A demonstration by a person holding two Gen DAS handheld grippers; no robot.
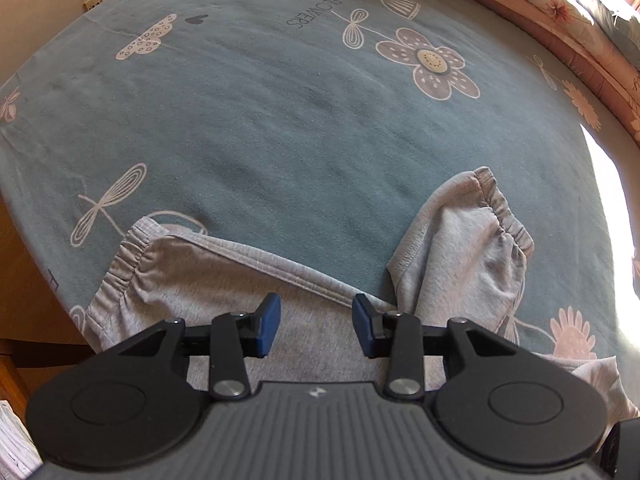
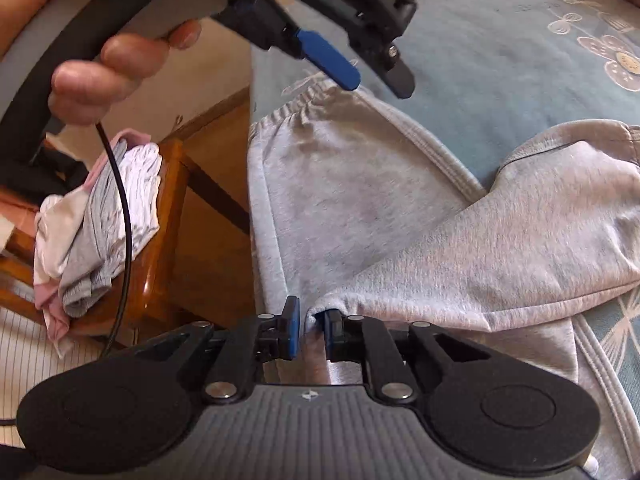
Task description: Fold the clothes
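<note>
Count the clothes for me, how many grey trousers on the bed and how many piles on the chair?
Grey trousers on the bed: 1
Piles of clothes on the wooden chair: 1
Total: 2

Bed covered with a blue-grey sheet printed with flowers and the word FLOWERS. Pink floral bedding along its far edge. Strong sunlight falls at right. Cream wall with a socket. Wooden chair beside the bed carries piled laundry.
</note>
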